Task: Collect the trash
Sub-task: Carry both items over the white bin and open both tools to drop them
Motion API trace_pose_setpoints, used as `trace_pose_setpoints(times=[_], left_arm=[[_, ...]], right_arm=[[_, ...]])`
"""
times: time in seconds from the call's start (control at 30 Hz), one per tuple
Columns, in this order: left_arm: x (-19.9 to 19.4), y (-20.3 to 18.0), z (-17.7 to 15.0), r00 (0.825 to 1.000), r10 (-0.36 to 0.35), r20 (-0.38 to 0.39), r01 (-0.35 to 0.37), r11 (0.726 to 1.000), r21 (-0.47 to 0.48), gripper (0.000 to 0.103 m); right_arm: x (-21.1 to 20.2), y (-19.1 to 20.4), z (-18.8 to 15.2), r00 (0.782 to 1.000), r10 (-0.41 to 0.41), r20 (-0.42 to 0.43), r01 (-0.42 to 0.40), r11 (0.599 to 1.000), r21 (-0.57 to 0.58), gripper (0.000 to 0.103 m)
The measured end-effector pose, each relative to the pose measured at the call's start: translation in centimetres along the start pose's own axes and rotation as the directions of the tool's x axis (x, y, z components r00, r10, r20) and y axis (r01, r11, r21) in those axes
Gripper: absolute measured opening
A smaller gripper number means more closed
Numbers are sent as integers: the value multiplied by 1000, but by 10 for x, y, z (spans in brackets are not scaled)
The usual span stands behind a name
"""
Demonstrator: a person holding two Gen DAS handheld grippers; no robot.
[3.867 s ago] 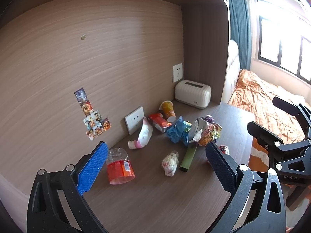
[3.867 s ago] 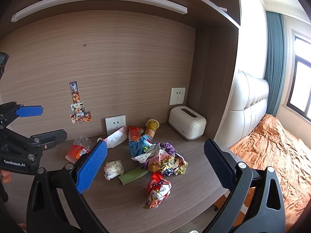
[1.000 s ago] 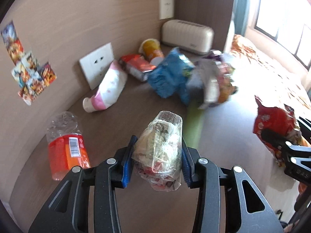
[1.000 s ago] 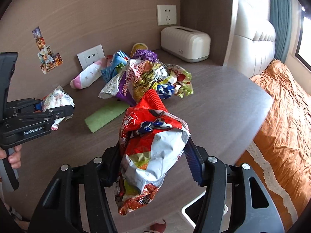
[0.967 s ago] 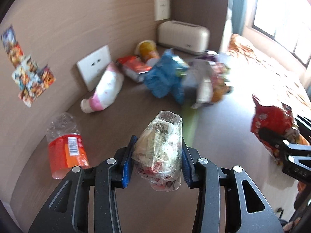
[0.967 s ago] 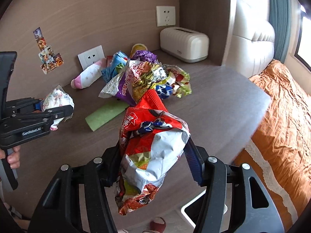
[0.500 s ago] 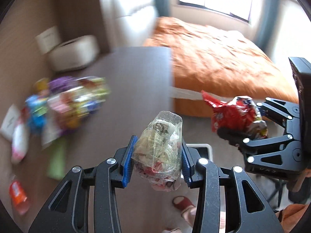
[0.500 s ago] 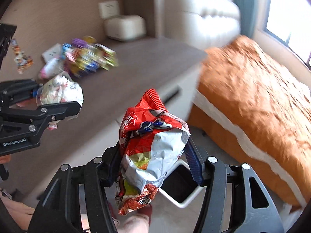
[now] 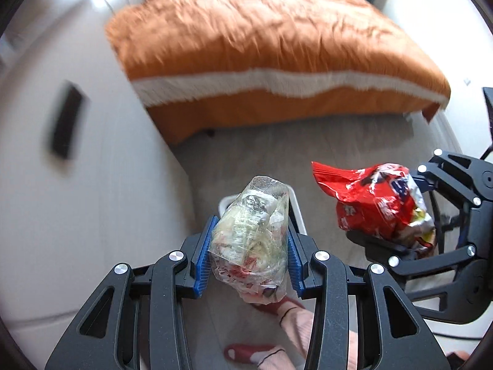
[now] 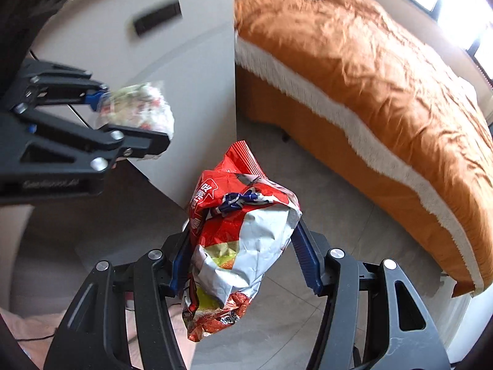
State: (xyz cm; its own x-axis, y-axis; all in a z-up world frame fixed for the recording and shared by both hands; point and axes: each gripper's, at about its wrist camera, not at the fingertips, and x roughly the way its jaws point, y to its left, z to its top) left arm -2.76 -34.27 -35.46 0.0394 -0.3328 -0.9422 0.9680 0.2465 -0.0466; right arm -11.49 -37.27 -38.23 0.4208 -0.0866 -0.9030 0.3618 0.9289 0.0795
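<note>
My left gripper (image 9: 249,246) is shut on a clear plastic wrapper ball (image 9: 251,234) and holds it above the floor. Behind the ball, the rim of a white trash bin (image 9: 294,206) shows, mostly hidden. My right gripper (image 10: 243,256) is shut on a crumpled red and silver snack bag (image 10: 240,240). The snack bag (image 9: 379,200) and right gripper also show at the right of the left wrist view. The left gripper with its wrapper ball (image 10: 138,111) shows at the upper left of the right wrist view.
A white cabinet side (image 9: 77,169) with a dark handle slot (image 9: 66,123) stands on the left. A bed with an orange cover (image 9: 262,46) fills the back. Grey floor (image 10: 339,215) lies between them. The person's feet in red slippers (image 9: 243,353) are below.
Both grippers have swung away from the desk and tipped down toward the floor, still holding their trash. The desk and its pile have left view. The bin rim now lies right behind the wrapper ball.
</note>
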Motion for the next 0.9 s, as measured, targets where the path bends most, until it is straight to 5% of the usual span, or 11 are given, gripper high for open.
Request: trace_pose_setpoints(times=[0.1, 0.3, 0.43, 0.47, 0.5, 0.67, 0.9], left_arm=[[63, 0, -4, 998, 10, -63, -7, 999, 47, 41], [192, -1, -28, 987, -39, -158, 32, 998, -46, 41], [253, -2, -52, 977, -49, -210, 49, 999, -6, 43], [262, -1, -55, 974, -54, -220, 56, 998, 1, 61], [267, 2, -60, 972, -61, -227, 63, 998, 1, 99], [288, 15, -68, 966, -43, -254, 37, 999, -29, 98], [245, 12, -58, 974, -50, -221, 34, 997, -74, 98]], right_arm=[[50, -7, -17, 999, 9, -37, -11, 999, -37, 59], [159, -16, -52, 994, 35, -102, -49, 989, -141, 59], [210, -17, -67, 993, 41, -108, -62, 979, -195, 61], [220, -17, -70, 993, 46, -106, -67, 978, -200, 68], [231, -17, -75, 993, 54, -108, -76, 974, -212, 95], [248, -19, -86, 990, 35, -140, -70, 964, -257, 98], [198, -20, -70, 993, 16, -119, -49, 960, -277, 98]])
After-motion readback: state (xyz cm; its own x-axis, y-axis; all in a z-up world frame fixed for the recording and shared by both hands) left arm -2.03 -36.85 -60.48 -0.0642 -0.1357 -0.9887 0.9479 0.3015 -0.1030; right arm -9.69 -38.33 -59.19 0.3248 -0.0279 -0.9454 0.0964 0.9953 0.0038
